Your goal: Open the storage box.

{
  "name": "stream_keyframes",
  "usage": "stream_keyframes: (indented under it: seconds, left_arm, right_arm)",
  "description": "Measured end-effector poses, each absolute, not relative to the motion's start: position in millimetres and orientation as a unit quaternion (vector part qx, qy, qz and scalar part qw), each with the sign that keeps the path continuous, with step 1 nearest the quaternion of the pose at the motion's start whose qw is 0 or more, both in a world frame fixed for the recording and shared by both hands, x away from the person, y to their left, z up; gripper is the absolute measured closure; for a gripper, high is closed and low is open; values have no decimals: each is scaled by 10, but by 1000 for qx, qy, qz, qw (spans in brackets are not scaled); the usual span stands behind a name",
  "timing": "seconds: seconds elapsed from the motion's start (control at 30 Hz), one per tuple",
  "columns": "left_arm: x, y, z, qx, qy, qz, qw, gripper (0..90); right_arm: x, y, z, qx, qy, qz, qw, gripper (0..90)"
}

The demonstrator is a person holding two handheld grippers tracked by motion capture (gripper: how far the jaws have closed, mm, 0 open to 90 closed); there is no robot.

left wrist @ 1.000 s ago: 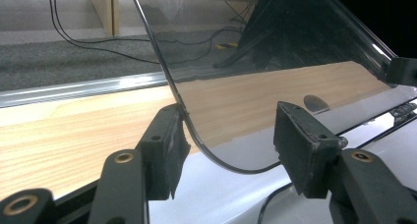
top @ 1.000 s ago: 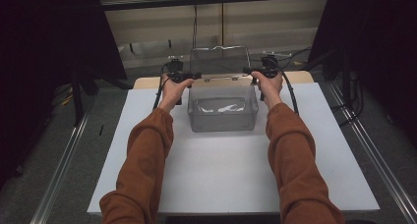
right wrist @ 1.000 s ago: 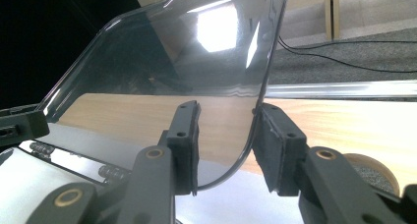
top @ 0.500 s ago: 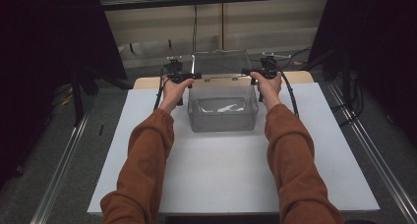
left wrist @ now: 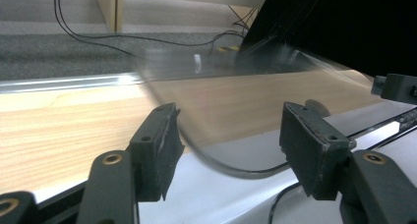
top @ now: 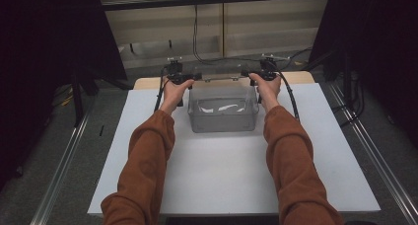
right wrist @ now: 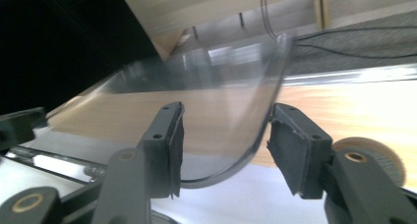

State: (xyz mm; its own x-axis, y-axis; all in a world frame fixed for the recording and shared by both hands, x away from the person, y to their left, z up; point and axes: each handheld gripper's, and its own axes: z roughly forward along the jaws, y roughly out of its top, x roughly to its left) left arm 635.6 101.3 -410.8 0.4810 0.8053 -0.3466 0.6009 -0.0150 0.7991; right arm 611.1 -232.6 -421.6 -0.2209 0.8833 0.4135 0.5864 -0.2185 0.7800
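Rust-orange long sleeves on both forearms, cuffs at wrists. Left gripper and right gripper black, black cable trailing. Fingers matte black, rectangular pads, small screws, brass-ringed pivots.

- The lid is clear, colourless plastic; in both gripper views the wood grain shows through it.
- The storage bin is clear with a grey cast, and white glints show inside it.
- The left gripper and right gripper have matte black jaws with brass-coloured rivets.
- The sleeves are rust-orange.
- The tabletop sheet is plain white.
- The wooden board beneath it is pale tan with streaky grain.
- The floor is speckled grey carpet.
- The cables are black.
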Motion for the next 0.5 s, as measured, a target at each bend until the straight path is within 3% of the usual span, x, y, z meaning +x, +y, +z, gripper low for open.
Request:
stream_keyframes:
  seconds: [0.13,0.5]
  left_arm:
    - [6350,1004,-4111,710,500,113,484,339]
    - [6317,1080,-4075,709,491,145,484,197]
  right_arm:
    - [6110,-2318,-4230,605,605,494,157,437]
    - [6060,-2292,-4155,584,616,495,187,266]
